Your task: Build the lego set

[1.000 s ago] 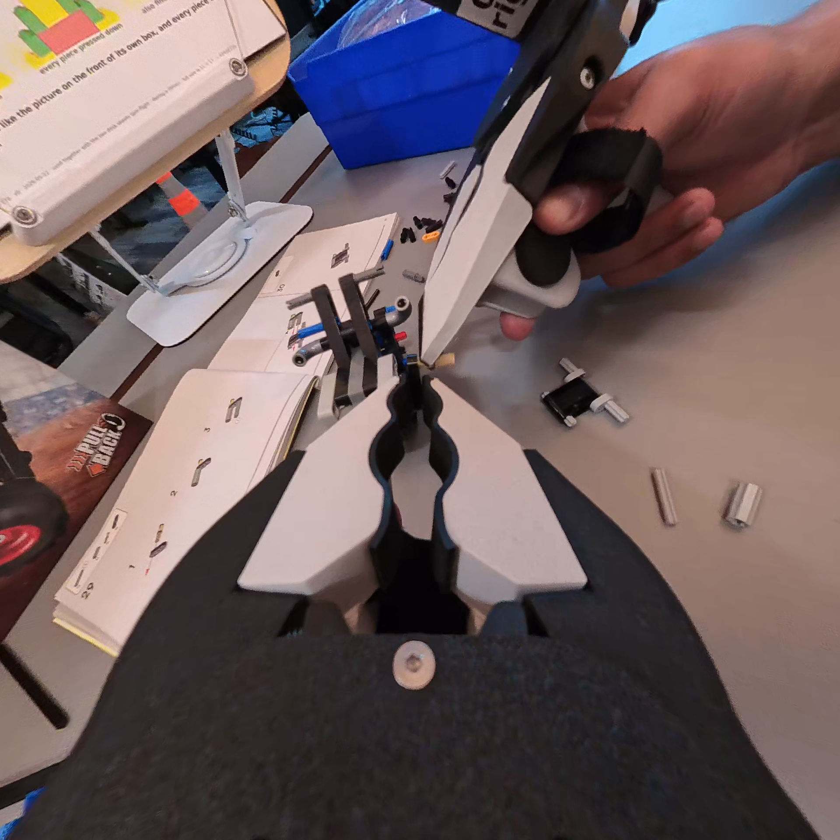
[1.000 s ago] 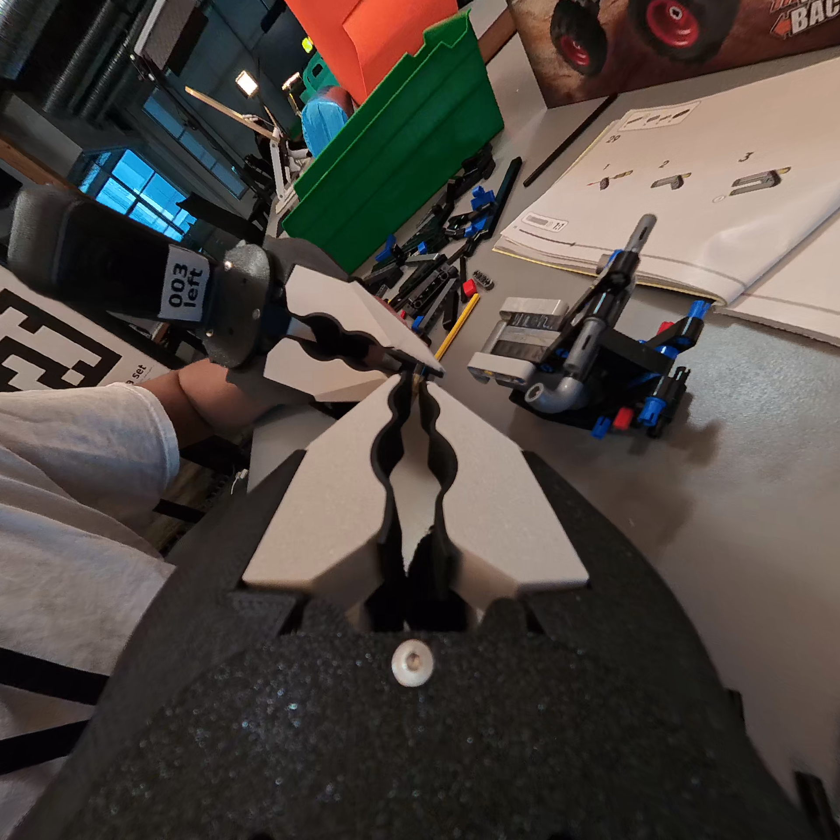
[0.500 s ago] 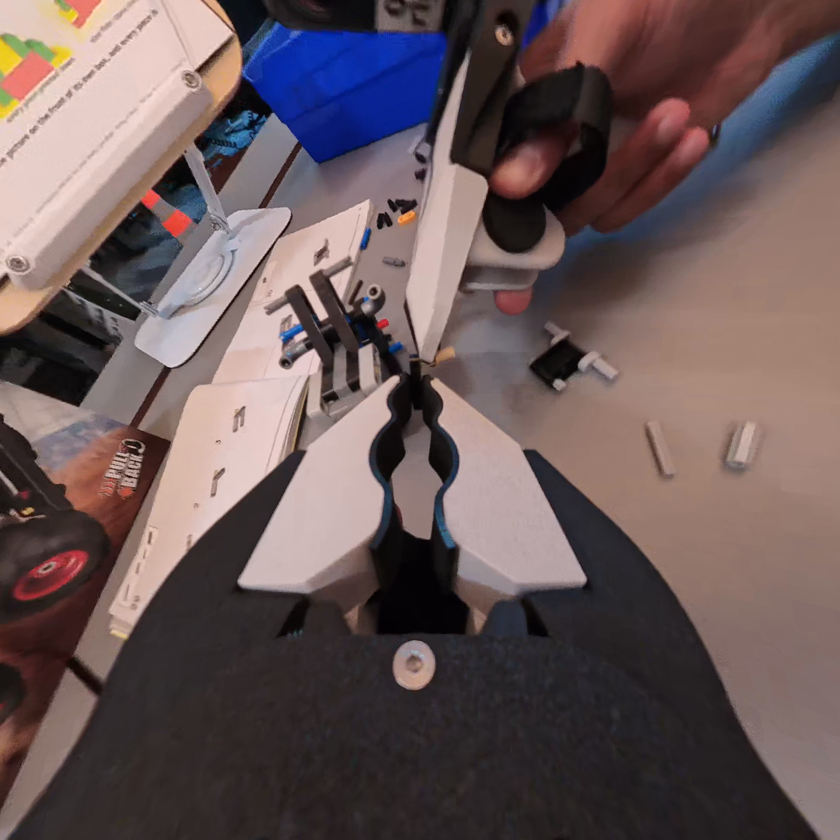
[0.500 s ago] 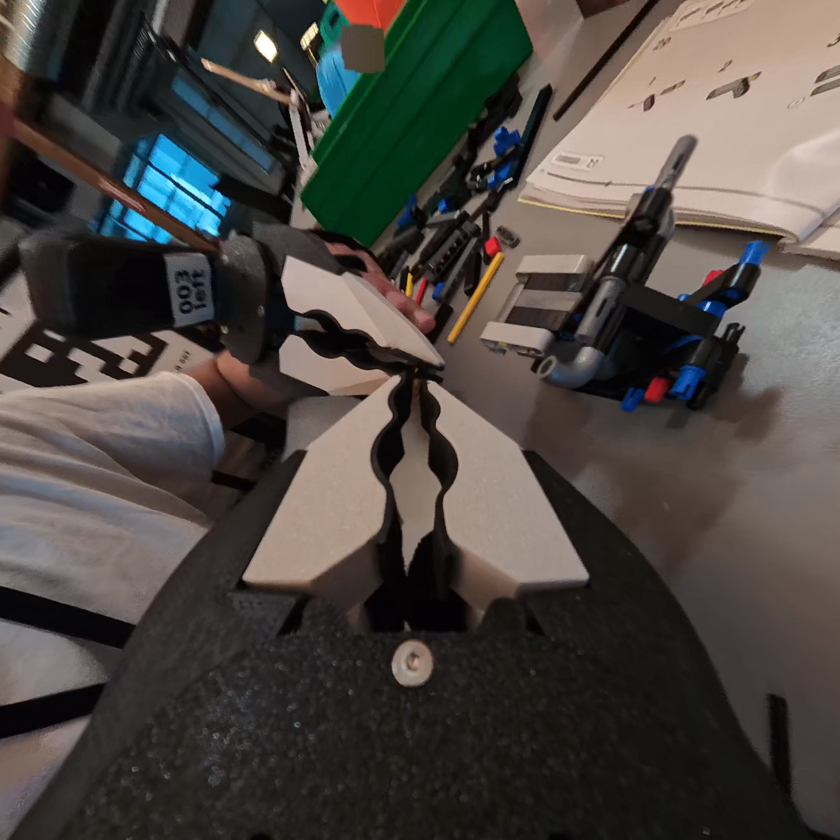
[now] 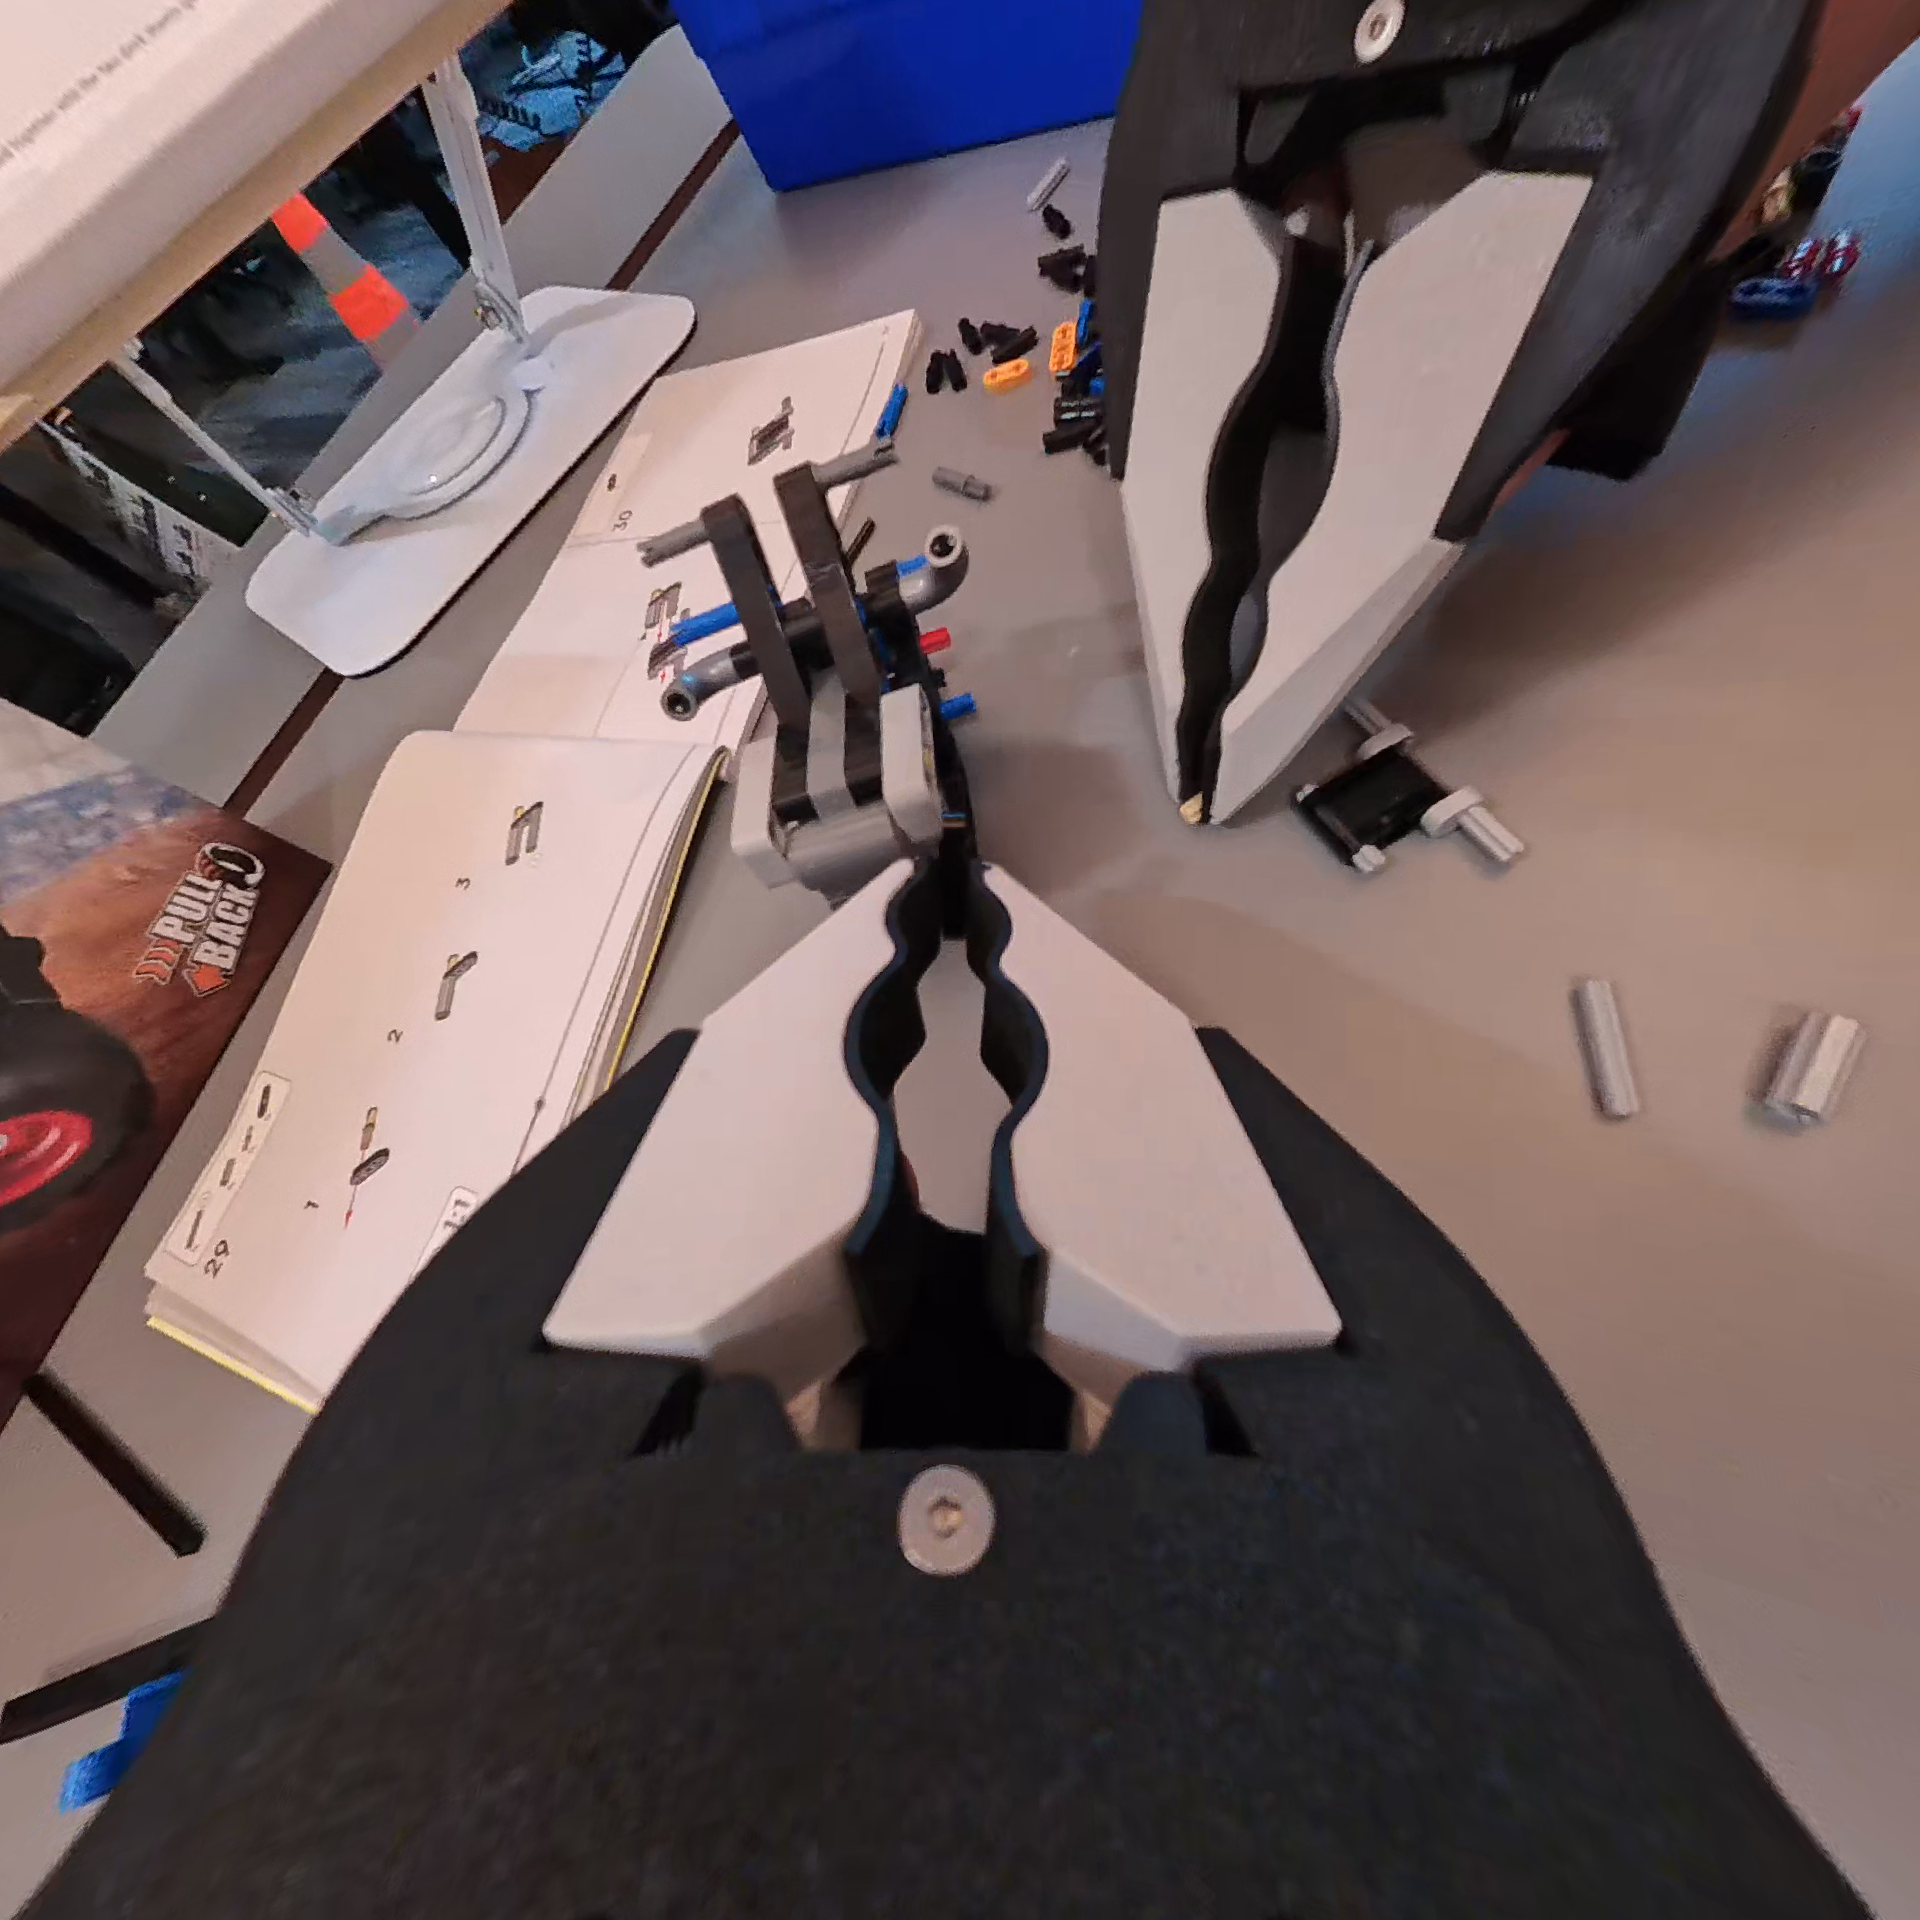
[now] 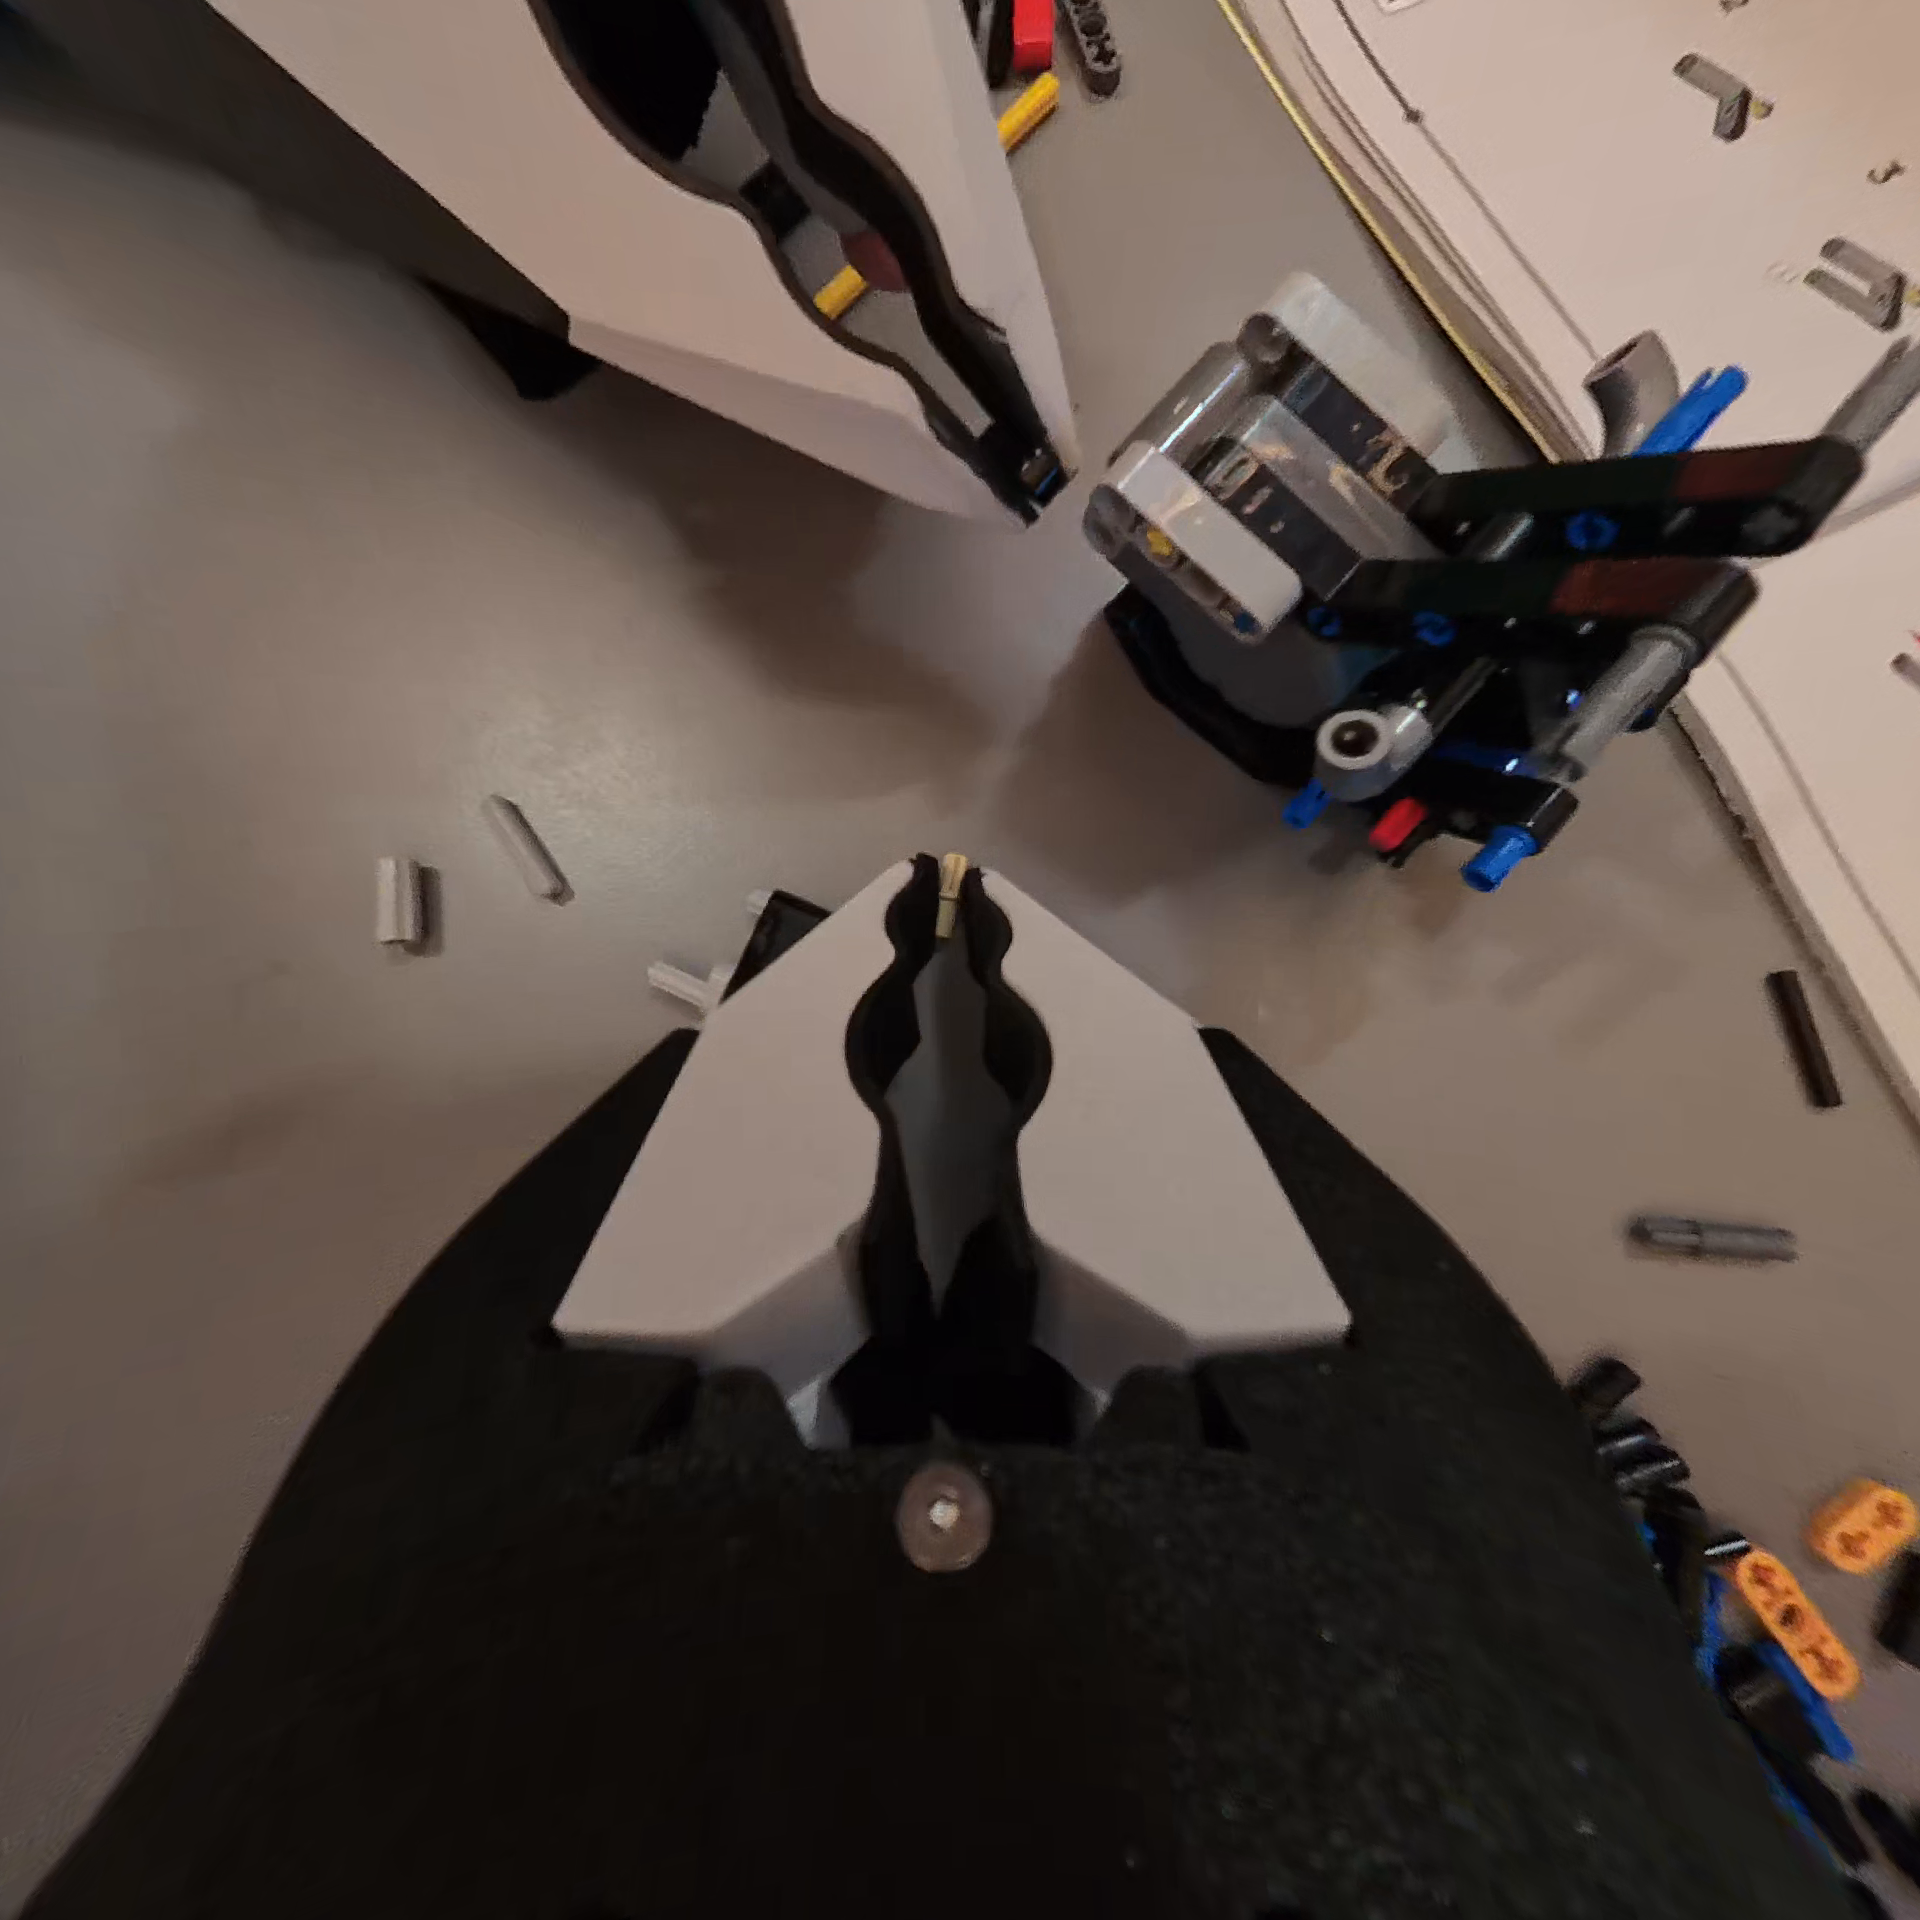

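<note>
The part-built lego model [image 5: 831,717], black and grey with blue pins, stands on the grey table beside the open instruction booklet [image 5: 468,987]. It also shows in the right wrist view [image 6: 1403,592]. My left gripper [image 5: 948,883] is shut on a small black piece with a blue end [image 6: 1039,473], just in front of the model. My right gripper [image 6: 948,878] is shut on a small tan pin [image 6: 950,883], held low over the table to the right of the model. The right gripper also shows in the left wrist view [image 5: 1205,805].
A small black part with grey axles [image 5: 1382,805] lies by the right gripper's tips. Two grey pieces [image 5: 1605,1044] [image 5: 1813,1070] lie to the right. Loose black, blue and orange parts [image 5: 1039,343] lie near a blue bin [image 5: 914,73]. A white stand [image 5: 468,447] and the set's box [image 5: 104,987] are at the left. The left gripper's tips are roughly 6 cm from the right gripper's.
The two grippers were tip to tip; now they have parted. The right gripper has swung away to the right with the tan pin and points down at the table.
</note>
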Tool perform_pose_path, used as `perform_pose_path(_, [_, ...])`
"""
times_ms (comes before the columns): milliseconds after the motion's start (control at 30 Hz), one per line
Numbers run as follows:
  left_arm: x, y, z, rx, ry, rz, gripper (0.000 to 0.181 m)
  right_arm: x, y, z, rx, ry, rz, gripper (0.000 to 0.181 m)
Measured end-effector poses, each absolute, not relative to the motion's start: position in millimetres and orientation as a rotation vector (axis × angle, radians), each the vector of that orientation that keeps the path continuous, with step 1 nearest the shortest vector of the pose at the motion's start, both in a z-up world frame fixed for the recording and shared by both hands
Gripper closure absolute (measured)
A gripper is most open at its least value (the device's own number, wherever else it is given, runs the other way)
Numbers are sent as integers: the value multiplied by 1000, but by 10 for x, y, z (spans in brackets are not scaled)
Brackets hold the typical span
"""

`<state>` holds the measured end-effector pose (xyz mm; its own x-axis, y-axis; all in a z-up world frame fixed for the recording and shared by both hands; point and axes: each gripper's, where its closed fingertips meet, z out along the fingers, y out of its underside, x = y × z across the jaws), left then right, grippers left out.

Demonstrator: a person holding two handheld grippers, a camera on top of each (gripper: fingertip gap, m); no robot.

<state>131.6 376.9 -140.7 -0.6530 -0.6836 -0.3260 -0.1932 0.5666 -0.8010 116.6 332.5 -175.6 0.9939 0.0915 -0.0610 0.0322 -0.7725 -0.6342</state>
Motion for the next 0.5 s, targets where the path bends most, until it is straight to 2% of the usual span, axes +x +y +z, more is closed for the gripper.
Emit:
perform_pose_path(33, [1306, 3749, -1402, -692, 2168, -1013, 179, 1160, 3326, -1752, -2447, -97, 116, 173])
perform_pose_path(200, [1271, 3710, -1377, -676, 2167, -1020, 179, 1140, 3297, -1621, -2377, -88, 134, 169])
perform_pose_path(333, [1260, 3703, -1370, -676, 2170, -1030, 179, 1224, 3242, -1659, -2388, -174, -79, 169])
perform_pose_path(500, [1240, 3675, -1407, -665, 2188, -1025, 179, 1128, 3293, -1748, -2407, -172, -25, 168])
